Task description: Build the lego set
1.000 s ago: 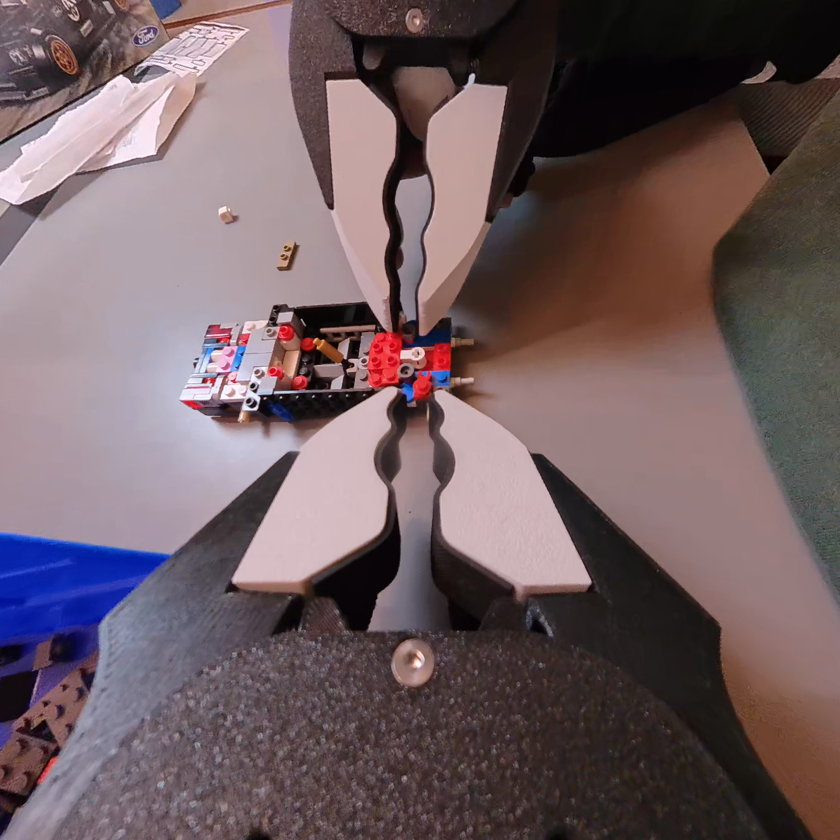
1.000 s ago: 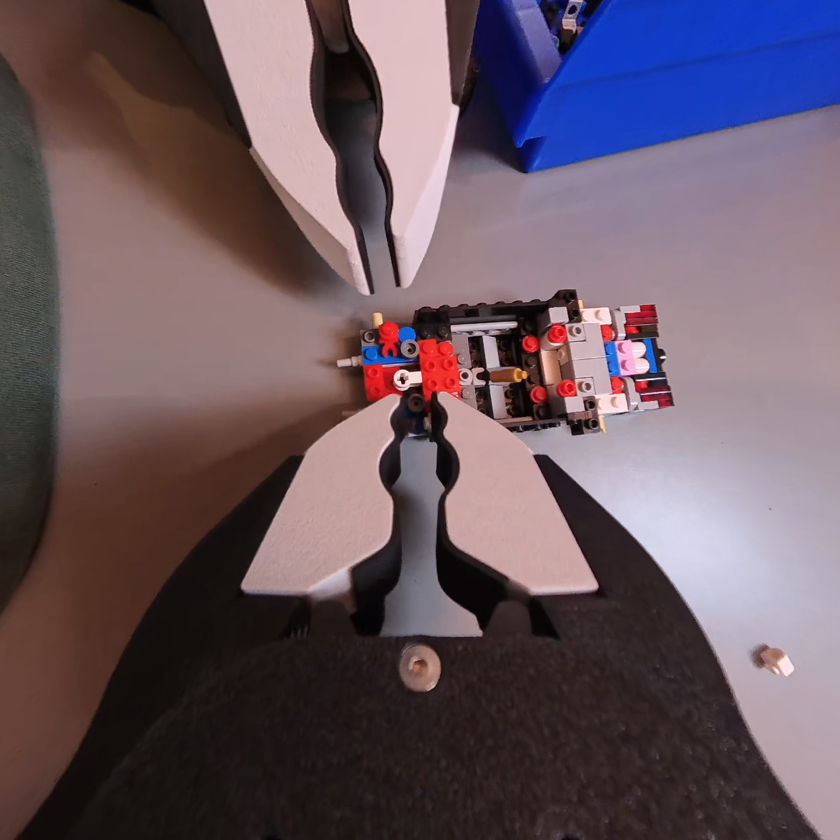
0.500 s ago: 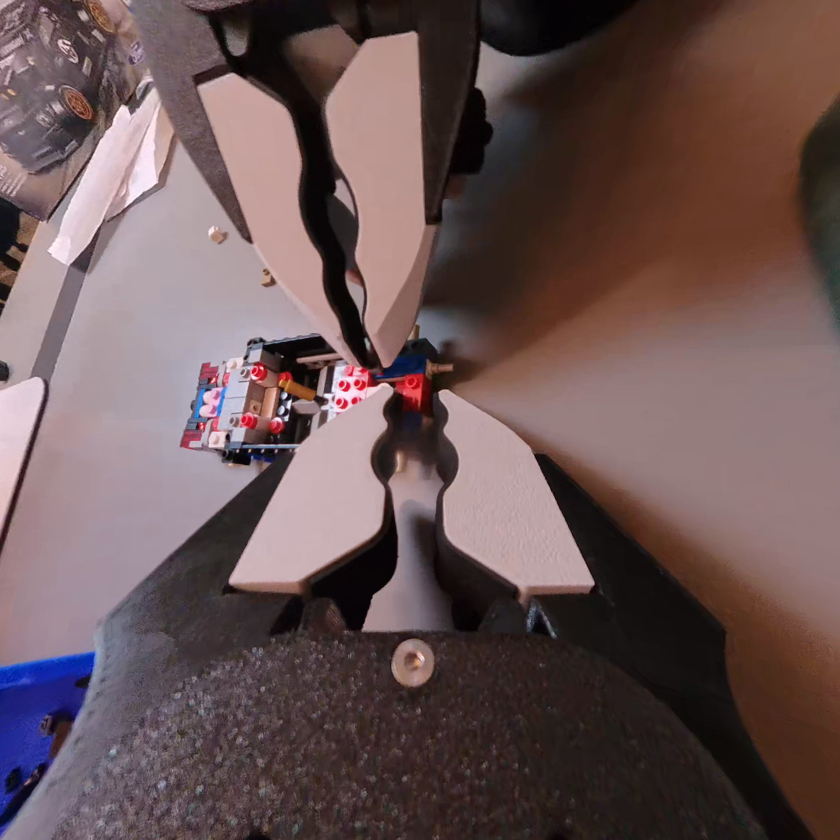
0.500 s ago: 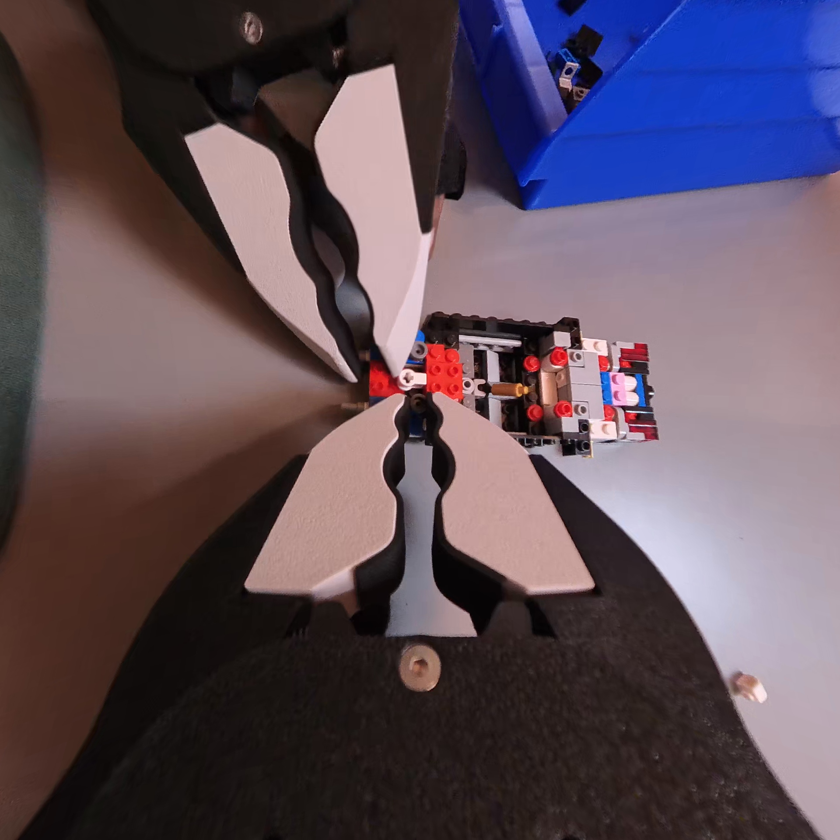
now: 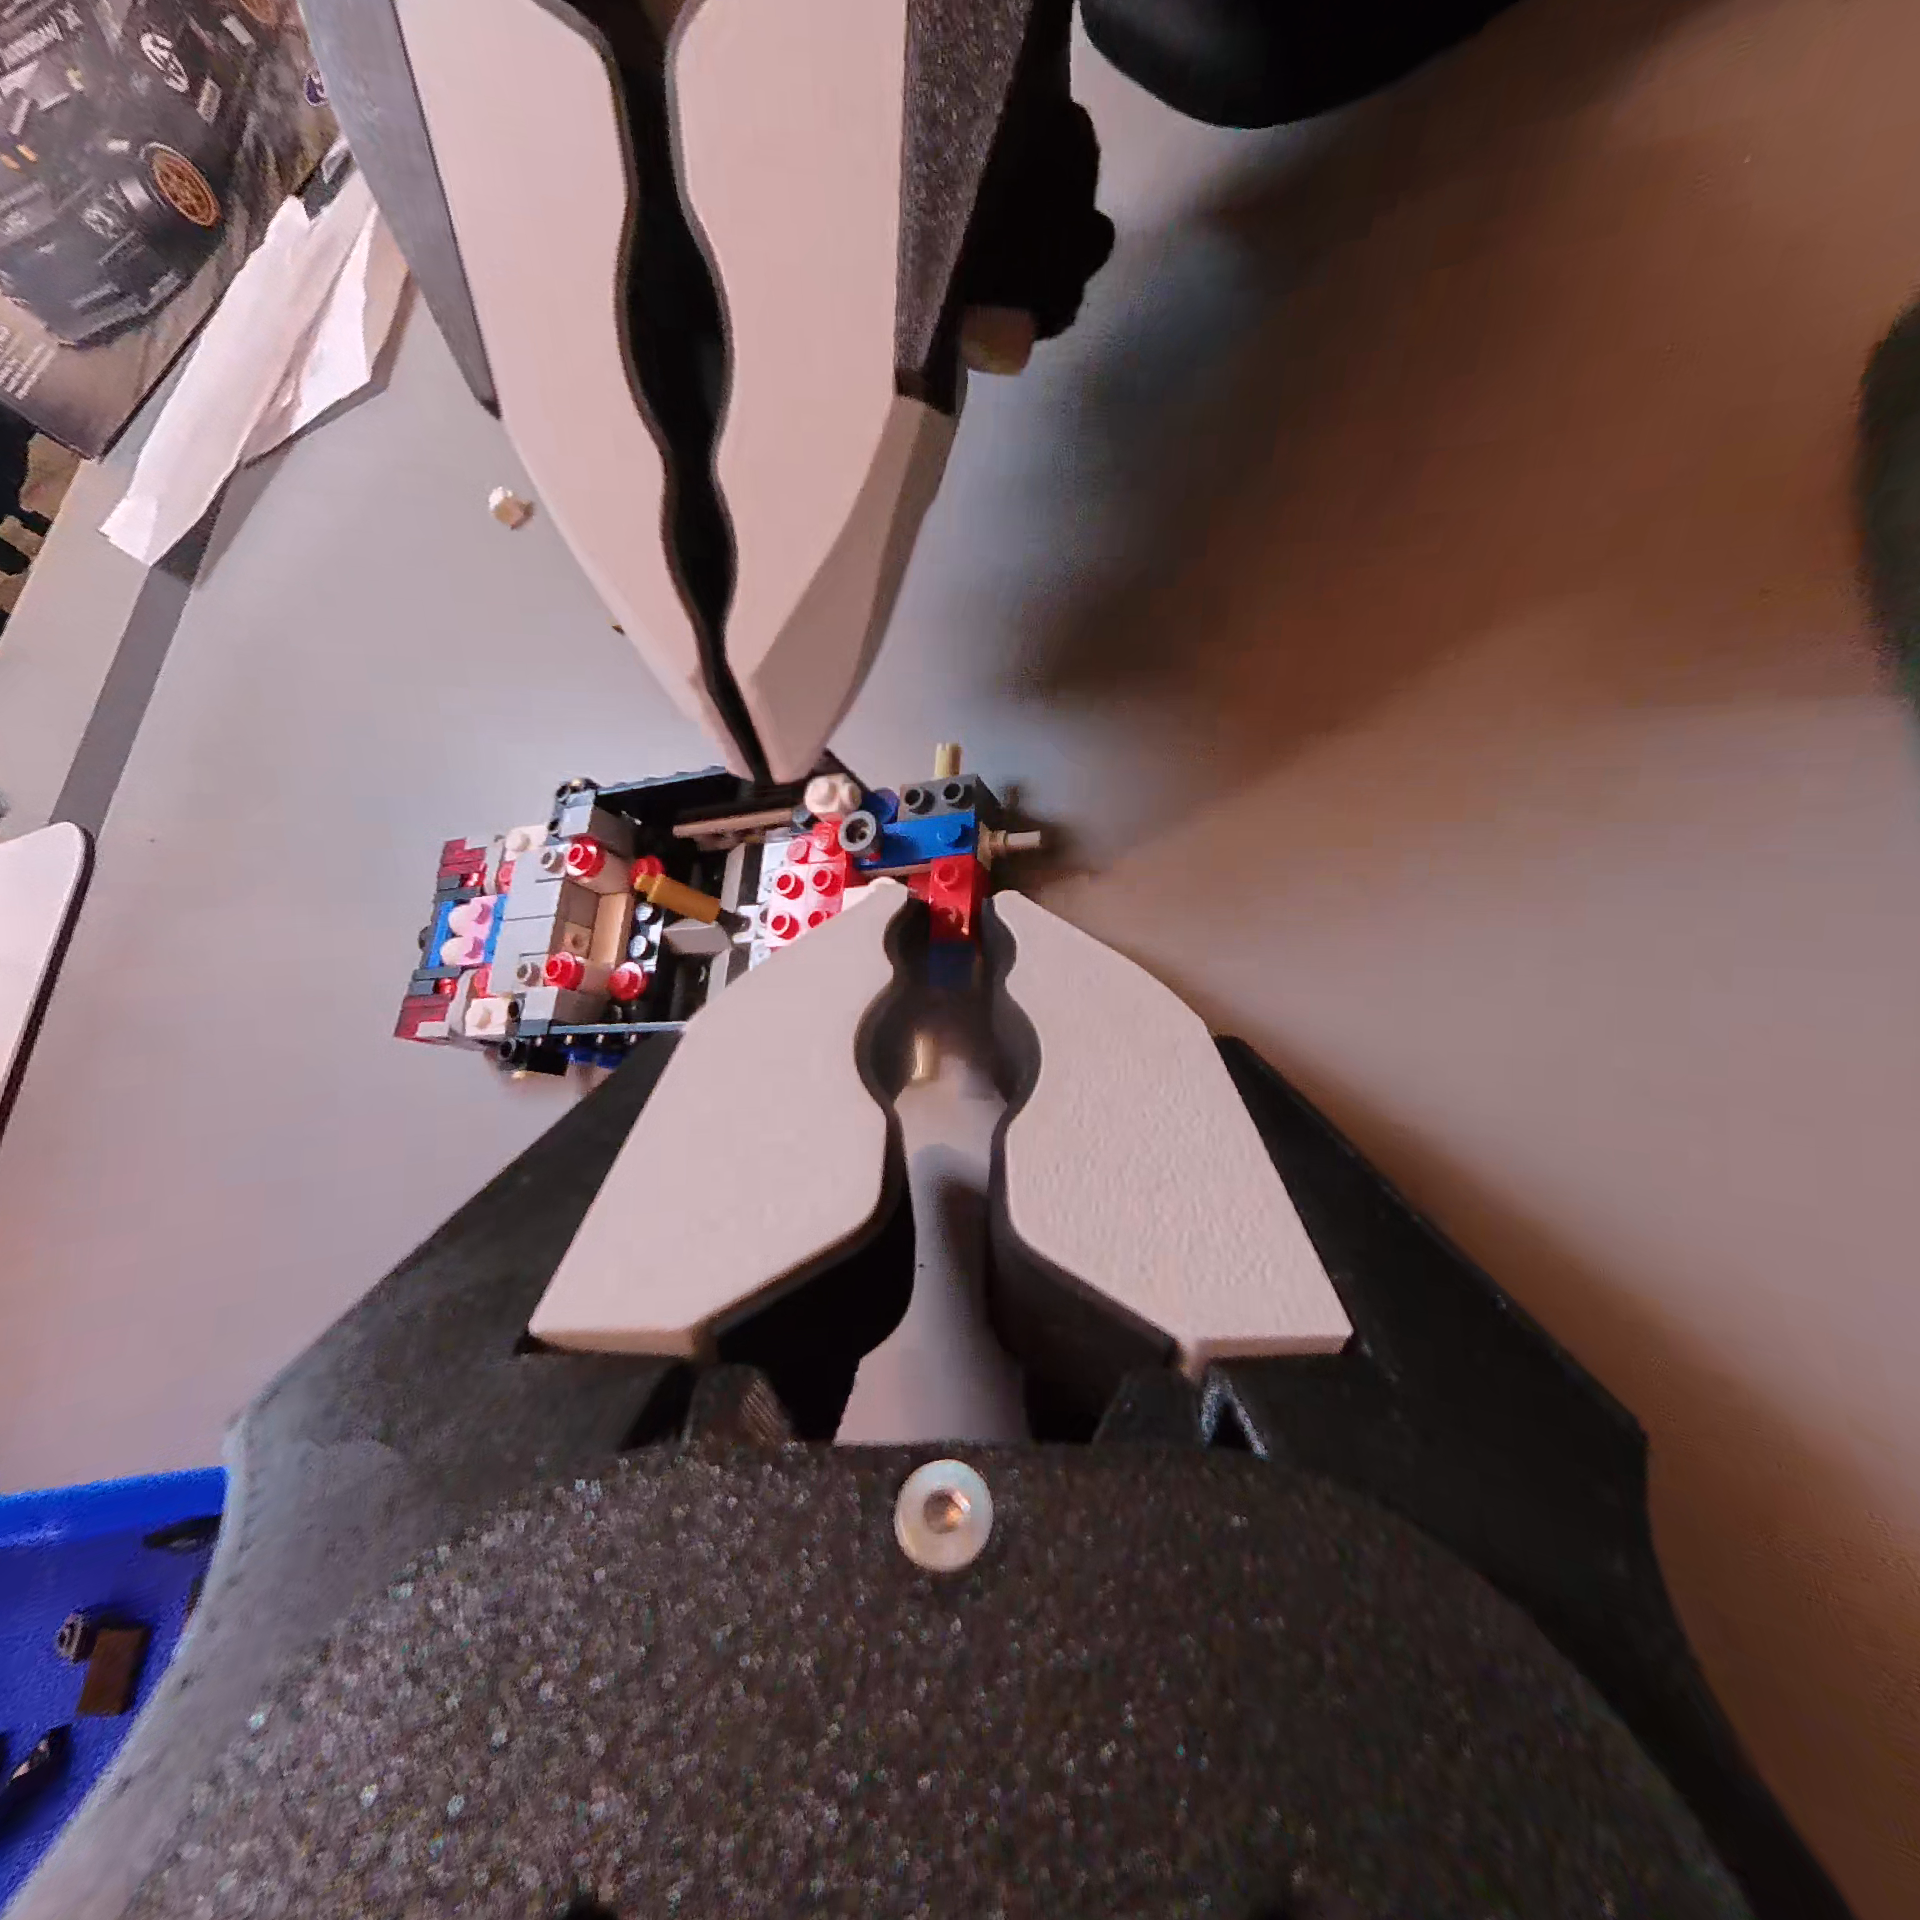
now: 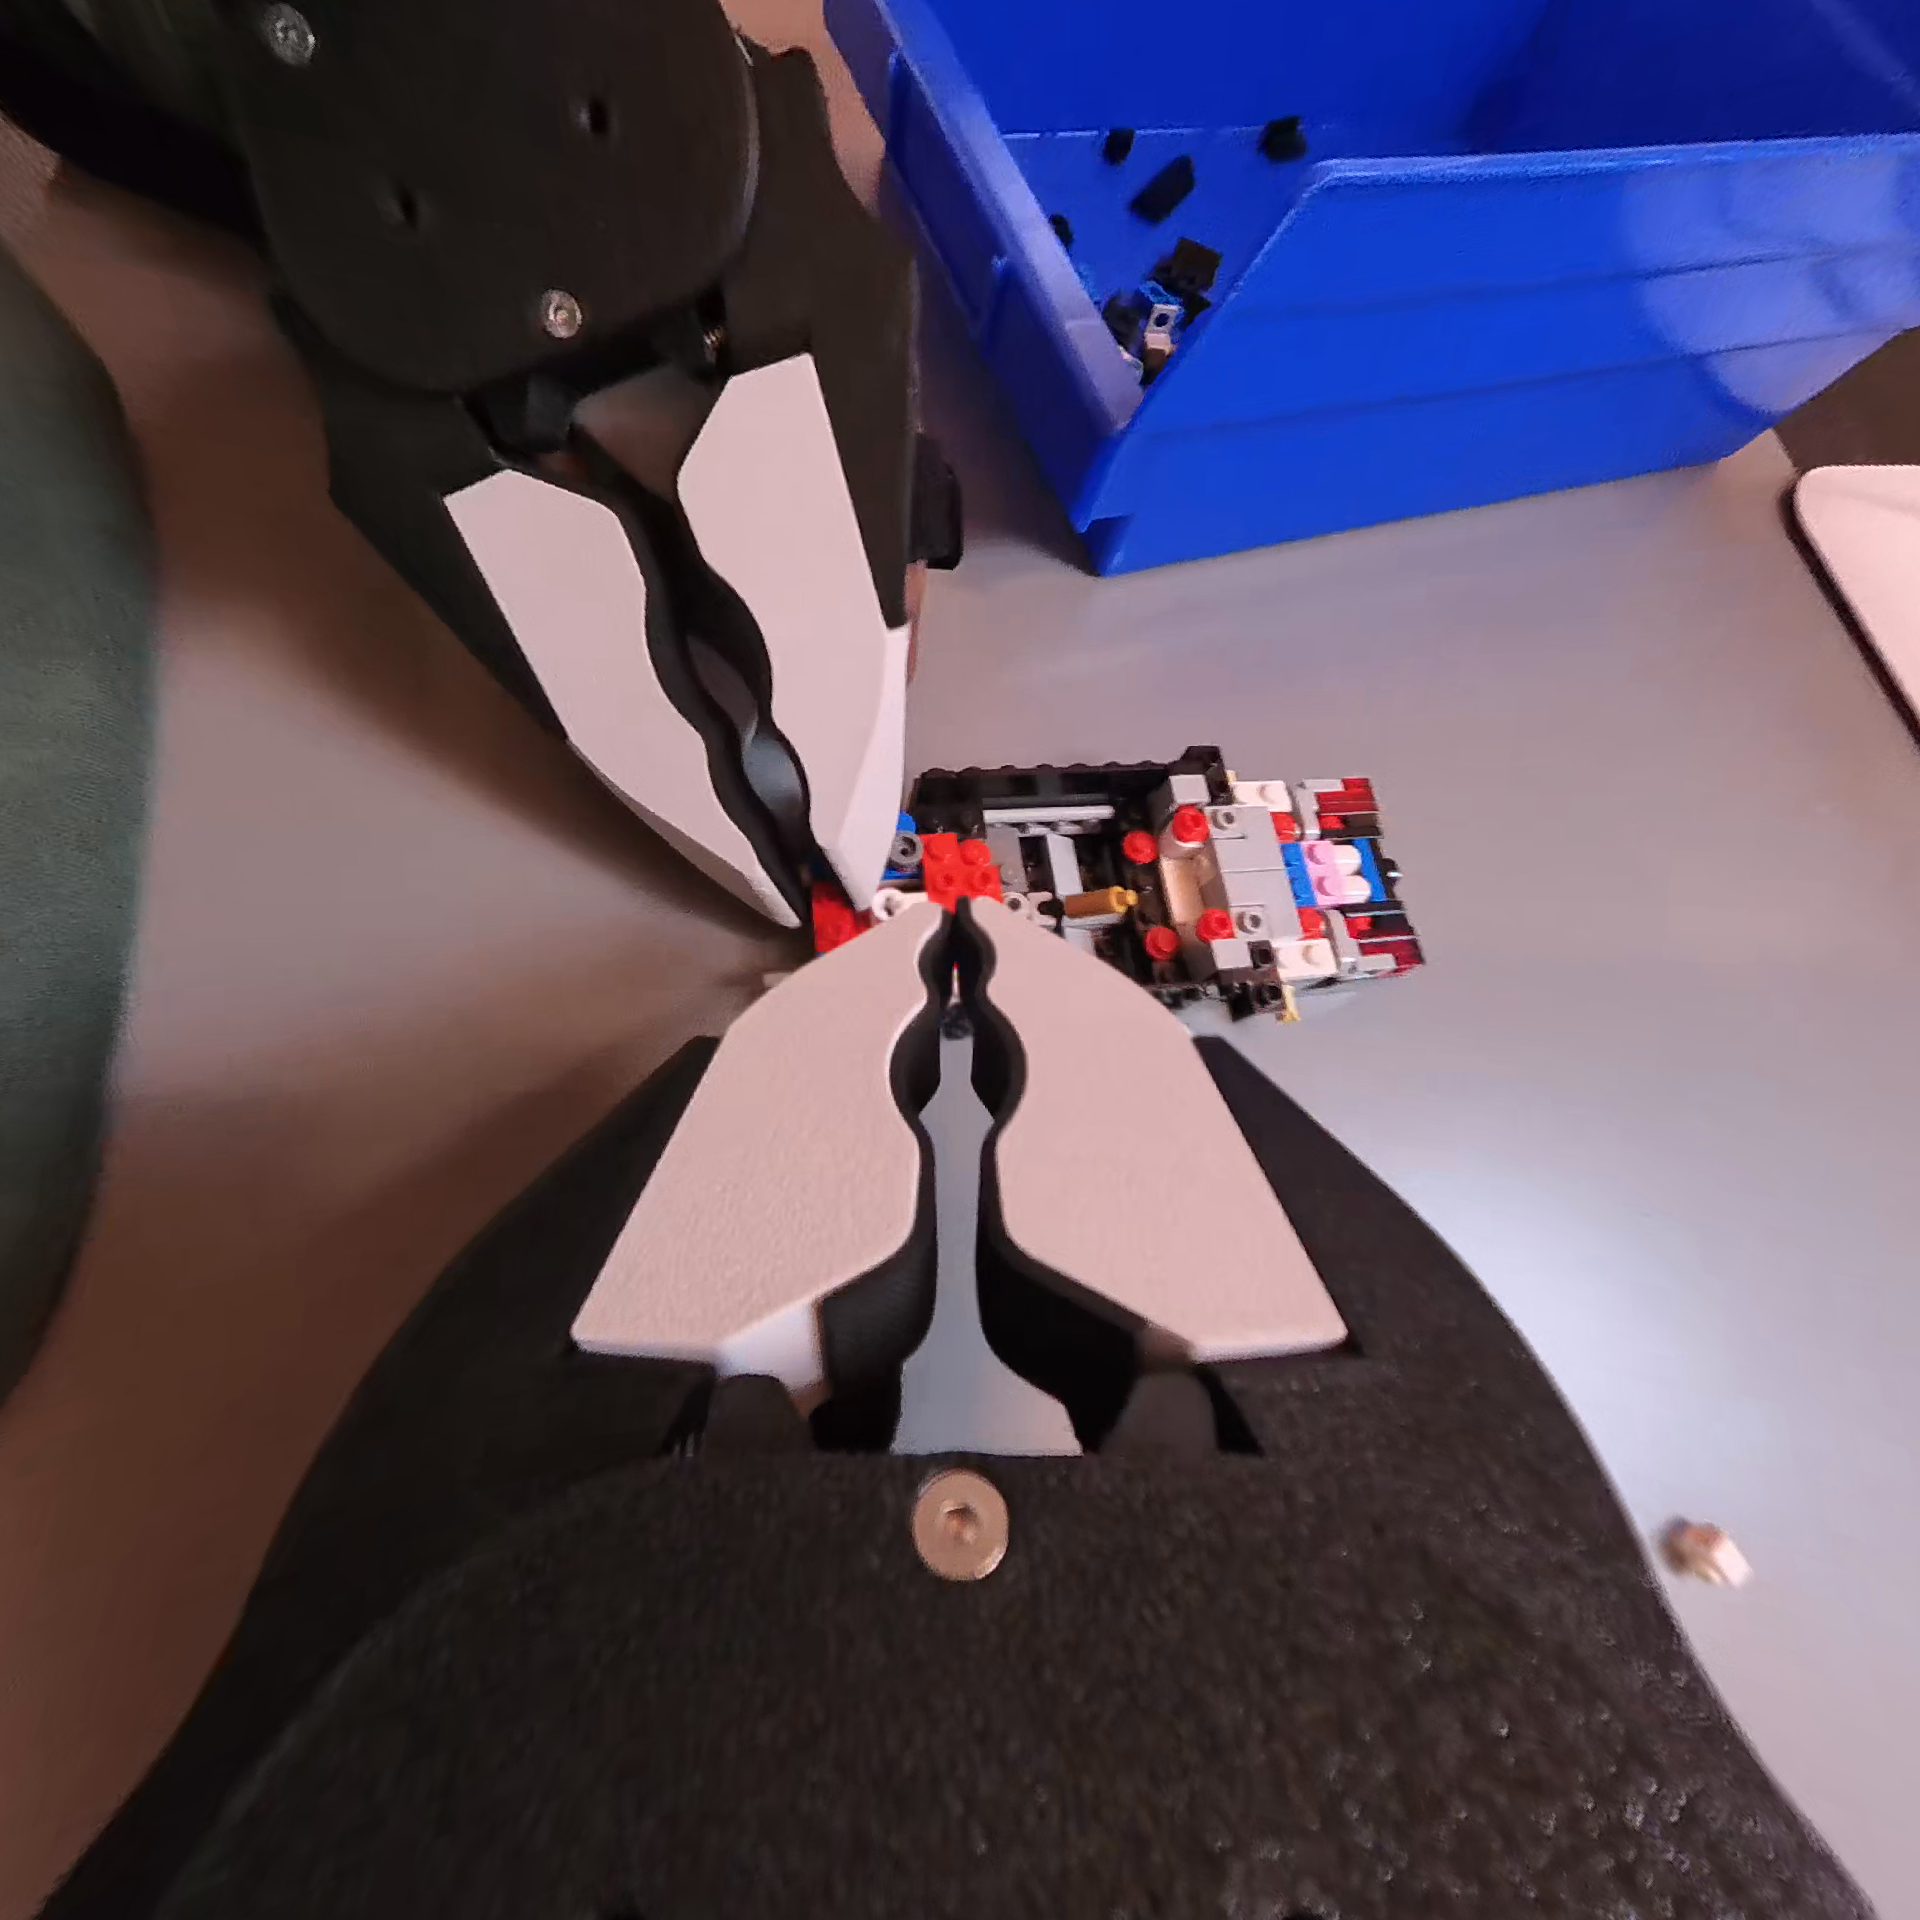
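The part-built lego car [image 5: 561,914] lies on the grey table, with grey, black, red, blue and pink bricks; it also shows in the right wrist view [image 6: 1226,862]. My left gripper [image 5: 943,899] comes from the near side. Its tips are nearly together and pinch the red brick [image 5: 951,904] at the car's front end. My right gripper [image 6: 956,912] is shut, with nothing visible between its tips. They touch the car's side by the red bricks [image 6: 961,868]. Each gripper faces the other across the car's front end: the right one [image 5: 764,764], the left one [image 6: 826,904].
A blue bin [image 6: 1455,436] with dark loose pieces stands beyond the car; its corner shows in the left wrist view [image 5: 94,1538]. A small pale piece [image 6: 1709,1558] lies loose on the table. A dark box [image 5: 104,156] and white paper [image 5: 281,343] lie far left.
Both grippers have moved in onto the car's front end. The left one was apart from the car a second ago and now grips it. The right jaws have closed further.
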{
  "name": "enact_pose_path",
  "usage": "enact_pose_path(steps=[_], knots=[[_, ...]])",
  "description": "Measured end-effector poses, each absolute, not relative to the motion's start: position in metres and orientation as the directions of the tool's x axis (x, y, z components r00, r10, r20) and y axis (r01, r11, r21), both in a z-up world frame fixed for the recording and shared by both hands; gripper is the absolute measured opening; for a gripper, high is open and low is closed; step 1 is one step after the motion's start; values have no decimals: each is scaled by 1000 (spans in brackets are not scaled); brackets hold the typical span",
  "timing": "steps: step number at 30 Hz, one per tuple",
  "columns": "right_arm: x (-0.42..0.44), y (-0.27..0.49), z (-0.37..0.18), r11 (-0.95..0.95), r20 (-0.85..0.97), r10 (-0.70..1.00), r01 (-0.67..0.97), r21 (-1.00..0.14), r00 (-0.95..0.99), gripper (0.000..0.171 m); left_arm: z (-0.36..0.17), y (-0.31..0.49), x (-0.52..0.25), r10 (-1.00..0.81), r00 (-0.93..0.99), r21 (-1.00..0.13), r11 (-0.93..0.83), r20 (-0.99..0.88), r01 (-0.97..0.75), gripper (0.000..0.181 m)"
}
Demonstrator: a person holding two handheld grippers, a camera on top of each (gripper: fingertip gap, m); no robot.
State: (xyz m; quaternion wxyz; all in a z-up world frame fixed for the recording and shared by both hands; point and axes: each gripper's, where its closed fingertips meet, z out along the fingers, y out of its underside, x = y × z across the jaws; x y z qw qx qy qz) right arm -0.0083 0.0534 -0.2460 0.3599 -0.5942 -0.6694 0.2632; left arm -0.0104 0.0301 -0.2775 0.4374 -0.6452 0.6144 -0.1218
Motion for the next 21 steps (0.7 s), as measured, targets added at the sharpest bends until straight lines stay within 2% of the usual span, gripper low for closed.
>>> enact_pose_path(steps=[4,7,21], knots=[[-6,52,-249,167,174,984,615,-771,-49,0,-278,30,-10,-899,215,-714,139,-381,-686,9],[-8,48,-257,178,175,982,641,-747,-69,14,-278,30,-10,-899,215,-714,138,-381,-686,10],[-9,53,-269,231,261,963,700,-676,-66,11,-278,32,-11,-897,226,-715,131,-381,-687,14]])
